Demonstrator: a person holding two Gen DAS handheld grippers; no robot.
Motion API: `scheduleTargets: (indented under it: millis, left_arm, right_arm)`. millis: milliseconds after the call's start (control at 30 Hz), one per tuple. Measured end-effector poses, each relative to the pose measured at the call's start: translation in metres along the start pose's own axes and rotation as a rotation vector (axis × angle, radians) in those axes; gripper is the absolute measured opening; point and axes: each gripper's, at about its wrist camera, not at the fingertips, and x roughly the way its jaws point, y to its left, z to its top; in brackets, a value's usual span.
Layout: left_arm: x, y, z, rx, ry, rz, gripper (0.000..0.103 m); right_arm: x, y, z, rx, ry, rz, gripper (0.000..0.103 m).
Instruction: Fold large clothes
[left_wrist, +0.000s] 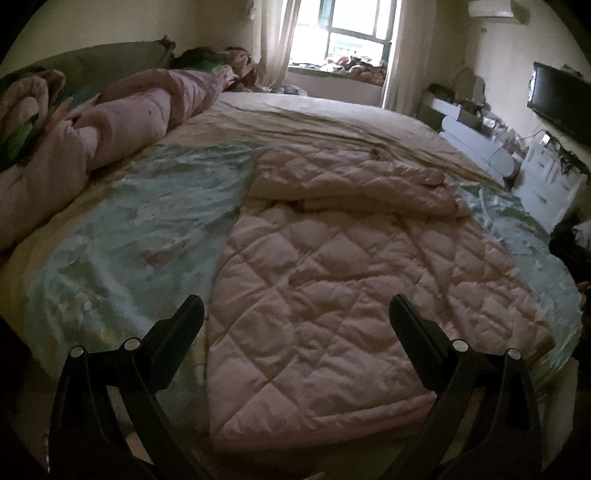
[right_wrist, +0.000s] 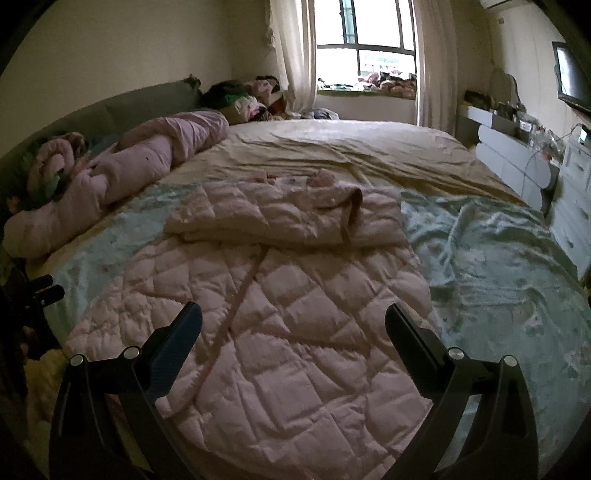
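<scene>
**Pink quilted coat flat on the bed, both grippers spread and empty**

Pink quilting fills the space under both of your tools. Your left gripper (left_wrist: 295, 310) hangs with its jaws wide apart and nothing between them, over the near left part of the quilted coat (left_wrist: 332, 295). Your right gripper (right_wrist: 293, 317) is equally spread and empty, above the coat's near middle. The coat lies on a pale green patterned blanket (left_wrist: 122, 229) that covers the near part of the bed (right_wrist: 332, 147).

Your right view shows the coat's far part doubled back, with a collar and snap on top; the left view shows only a thick fold there. Further off, a rolled pink duvet (left_wrist: 122, 122) lies along the bed's left edge. Beyond the far edge is the window (right_wrist: 365, 40).
</scene>
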Motion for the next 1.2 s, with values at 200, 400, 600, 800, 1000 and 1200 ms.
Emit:
scheduleTargets:
  millis: [200,400,600,800,1000,1200]
  left_arm:
    - [0.01,0.01,-0.015,-0.009,0.045,0.026,0.094]
    - [0.021,0.023,-0.03,-0.039,0.093,0.032,0.094]
    - [0.034,0.036,-0.042,-0.056,0.149,0.056,0.094]
    - [0.048,0.046,-0.054,-0.088,0.205,0.042,0.094]
    - [0.064,0.058,-0.062,-0.148,0.25,0.008,0.094]
    - [0.075,0.066,-0.067,-0.208,0.278,-0.045,0.094]
  right_arm:
    - [0.009,-0.006,-0.012,0.013,0.038,-0.011,0.099]
    - [0.019,-0.013,-0.025,0.028,0.081,-0.018,0.099]
    - [0.023,-0.019,-0.036,0.022,0.111,-0.041,0.099]
    - [0.026,-0.031,-0.045,0.032,0.141,-0.073,0.099]
    - [0.028,-0.043,-0.058,0.048,0.174,-0.104,0.099]
    - [0.029,-0.055,-0.065,0.055,0.2,-0.132,0.099]
